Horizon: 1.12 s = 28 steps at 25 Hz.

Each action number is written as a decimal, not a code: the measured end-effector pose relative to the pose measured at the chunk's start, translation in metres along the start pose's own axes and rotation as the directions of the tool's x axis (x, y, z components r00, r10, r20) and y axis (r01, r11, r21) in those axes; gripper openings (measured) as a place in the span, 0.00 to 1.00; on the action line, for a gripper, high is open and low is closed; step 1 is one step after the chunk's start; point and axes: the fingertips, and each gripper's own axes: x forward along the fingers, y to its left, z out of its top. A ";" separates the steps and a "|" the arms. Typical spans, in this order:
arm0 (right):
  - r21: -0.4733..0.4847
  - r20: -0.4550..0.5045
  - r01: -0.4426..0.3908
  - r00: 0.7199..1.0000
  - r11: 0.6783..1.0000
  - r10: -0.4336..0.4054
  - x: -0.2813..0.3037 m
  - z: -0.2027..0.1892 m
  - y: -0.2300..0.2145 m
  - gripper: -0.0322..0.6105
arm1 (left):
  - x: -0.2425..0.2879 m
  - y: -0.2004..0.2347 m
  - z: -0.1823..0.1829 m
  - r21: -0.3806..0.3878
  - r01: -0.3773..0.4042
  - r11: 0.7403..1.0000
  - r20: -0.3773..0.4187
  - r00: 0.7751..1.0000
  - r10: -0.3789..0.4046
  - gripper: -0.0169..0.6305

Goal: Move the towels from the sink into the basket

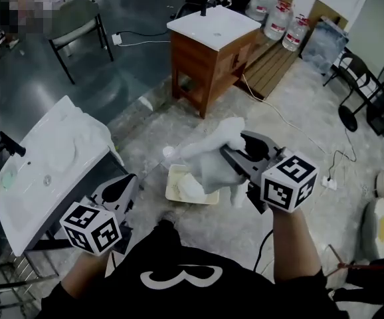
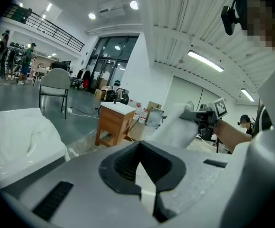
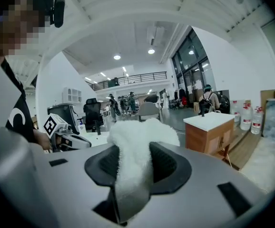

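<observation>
**Desk:** What has hold of the towel (image 1: 208,159)?

**Photographer:** The right gripper (image 1: 233,155); its jaws stand partway closed and pinch a bunched fold of the white cloth; in the right gripper view the fluffy end (image 3: 142,134) rises past the tips while a flat strip runs down between the pads. In the head view the towel hangs in the air over the basket (image 1: 170,185), not touching it.

**Desk:** And the left gripper (image 1: 127,183)?

**Photographer:** Jaws shut together with nothing between them, as its own view shows (image 2: 147,186); it sits low, just beside the near corner of the sink (image 1: 29,198).

**Desk:** What is in the containers?

**Photographer:** The basket, shallow and cream, stands on the floor (image 1: 145,128) and holds a second towel (image 1: 191,187), a white lump toward its left side. The sink is a white basin on a dark stand at the left; a pale heap at its far end is too washed out to name.

**Desk:** Room to move?

**Photographer:** Open pale floor lies around the basket, between the sink's edge and the right gripper; the wooden cabinet (image 1: 208,52) stands well apart beyond it, with water bottles (image 1: 286,24) behind and a chair (image 1: 79,20) farther left.
</observation>
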 end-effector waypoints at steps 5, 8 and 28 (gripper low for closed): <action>0.119 -0.083 0.076 0.994 0.990 -0.066 0.010 -0.061 -0.042 0.27 | 0.042 0.012 -0.012 -0.015 0.032 0.999 -0.069 0.997 -0.033 0.04; 0.204 -0.139 0.100 0.988 0.974 -0.072 0.029 -0.100 -0.057 0.27 | 0.066 0.027 -0.020 -0.022 0.050 0.999 -0.122 0.991 -0.052 0.04; 0.278 -0.554 0.266 0.829 0.923 -0.072 0.192 -0.385 -0.129 0.28 | 0.175 0.126 -0.099 -0.101 0.048 0.994 -0.340 0.937 -0.080 0.04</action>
